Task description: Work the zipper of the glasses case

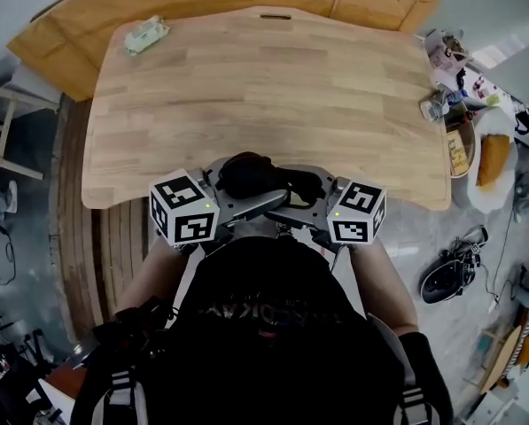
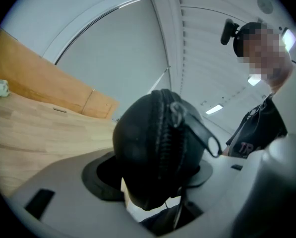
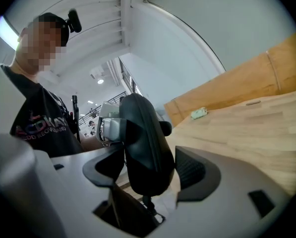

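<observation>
- Case (image 1: 251, 177): black, held in the air at the near edge of the table (image 1: 273, 87), close to the person's body and between the two grippers.
- Zipper (image 2: 166, 133): in the left gripper view its teeth look meshed along the stretch that shows. The slider (image 2: 177, 110) sits near the case's upper end, and how the rest of the seam stands is hidden.
- Pull (image 2: 206, 135): a looped tab that hangs free off the slider, with neither gripper on it.
- Left gripper (image 2: 150, 172): its jaws are clamped on the case's two sides, with the seam facing its camera.
- Right gripper (image 3: 148, 168): its jaws are spread wide around the case's other end. One pad stands clear of the case and neither pad presses on it, so this gripper holds nothing.
- Progress, as a judgement: the case is lifted and steadied, which is the set-up. The zipper stroke itself looks not yet under way, since the pull is not held. The right gripper would have to take the tab and run the slider along the seam.
</observation>
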